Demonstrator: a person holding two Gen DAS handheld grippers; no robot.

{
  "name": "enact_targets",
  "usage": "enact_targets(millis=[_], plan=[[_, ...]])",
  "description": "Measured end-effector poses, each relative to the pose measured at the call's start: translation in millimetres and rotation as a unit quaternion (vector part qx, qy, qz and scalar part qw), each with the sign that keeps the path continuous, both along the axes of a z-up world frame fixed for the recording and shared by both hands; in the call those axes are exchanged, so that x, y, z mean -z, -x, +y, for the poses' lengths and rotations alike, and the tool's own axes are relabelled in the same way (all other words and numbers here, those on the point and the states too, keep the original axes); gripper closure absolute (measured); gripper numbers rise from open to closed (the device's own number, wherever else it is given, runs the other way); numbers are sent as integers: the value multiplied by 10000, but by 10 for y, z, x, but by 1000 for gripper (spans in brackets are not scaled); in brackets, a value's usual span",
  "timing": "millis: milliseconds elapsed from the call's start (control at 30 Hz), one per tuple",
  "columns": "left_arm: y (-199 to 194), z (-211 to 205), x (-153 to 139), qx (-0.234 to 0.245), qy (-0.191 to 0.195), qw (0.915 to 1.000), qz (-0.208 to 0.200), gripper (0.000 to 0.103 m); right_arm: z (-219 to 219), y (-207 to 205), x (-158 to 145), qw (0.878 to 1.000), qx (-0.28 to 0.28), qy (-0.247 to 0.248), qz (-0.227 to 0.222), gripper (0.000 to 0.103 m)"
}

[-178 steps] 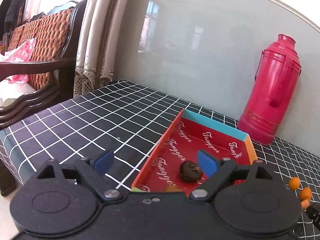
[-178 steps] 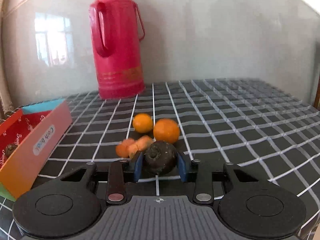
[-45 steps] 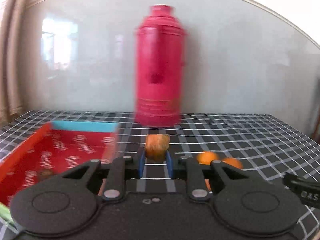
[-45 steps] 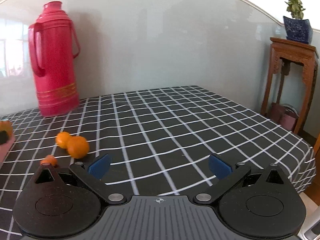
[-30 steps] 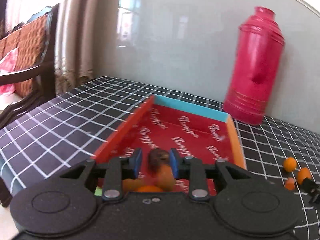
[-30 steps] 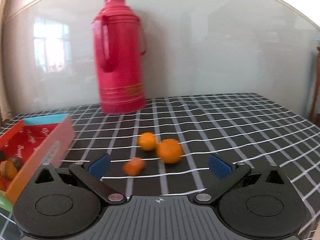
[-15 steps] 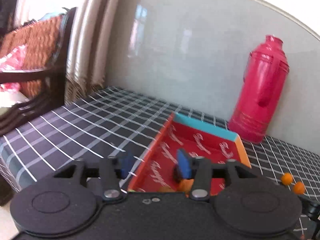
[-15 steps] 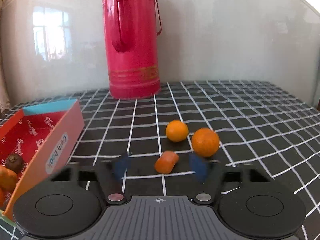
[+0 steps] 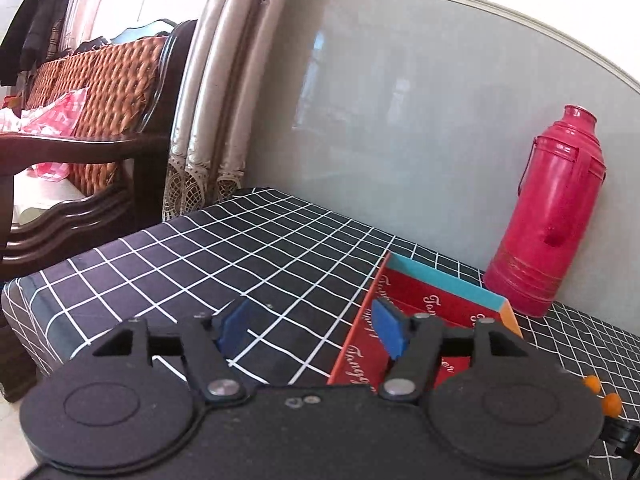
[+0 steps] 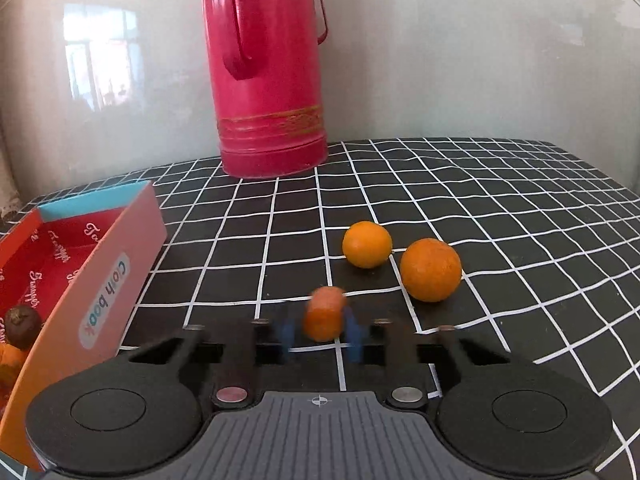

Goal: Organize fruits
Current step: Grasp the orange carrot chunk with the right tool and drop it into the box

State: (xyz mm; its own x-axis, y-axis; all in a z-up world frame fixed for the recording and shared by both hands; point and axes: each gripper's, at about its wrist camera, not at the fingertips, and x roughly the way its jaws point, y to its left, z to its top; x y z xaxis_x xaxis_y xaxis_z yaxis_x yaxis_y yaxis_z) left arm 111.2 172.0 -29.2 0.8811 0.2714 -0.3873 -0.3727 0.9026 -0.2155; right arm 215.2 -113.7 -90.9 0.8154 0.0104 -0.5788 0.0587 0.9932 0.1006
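My right gripper (image 10: 320, 332) is shut on a small oblong orange fruit (image 10: 324, 312), low over the checked tablecloth. Two round oranges (image 10: 367, 244) (image 10: 430, 270) lie just beyond it to the right. The red box (image 10: 120, 248) stands at the left, with a dark brown fruit (image 10: 22, 322) and an orange fruit (image 10: 10, 358) inside. My left gripper (image 9: 312, 328) is open and empty, above the left wall of the red box (image 9: 360, 344). Two oranges (image 9: 592, 381) (image 9: 612, 402) show at the far right of the left wrist view.
A tall red thermos (image 10: 268, 80) stands by the back wall behind the fruits; it also shows in the left wrist view (image 9: 548, 232). A wooden chair with a woven back (image 9: 92, 120) and curtains stand past the table's left edge.
My right gripper has closed on the small oblong orange fruit. My left gripper has let go of its fruit in the box, opened wider and drawn back to the left.
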Motion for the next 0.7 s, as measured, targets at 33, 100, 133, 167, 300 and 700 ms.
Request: enact_targets(millis=[33, 100, 133, 167, 300, 700], plan=[[3, 13, 1, -13, 8, 10000, 4, 44, 6, -4, -1, 10000, -13, 19, 0, 82], [1, 37, 8, -41, 36, 10000, 25, 43, 19, 9, -2, 10000, -71, 29, -17, 82], [1, 53, 13, -63, 57, 10000, 39, 43, 21, 15, -5, 9999, -93, -6, -47, 82], [2, 69, 16, -87, 84, 9999, 47, 43, 23, 33, -16, 9999, -116, -41, -104, 82], [23, 128, 16, -179, 157, 9997, 31, 42, 105, 174, -142, 9967, -495, -208, -601, 82], [47, 127, 49, -235, 19, 9997, 88, 40, 637, 578, -363, 9566, -2466, -516, -1463, 82]])
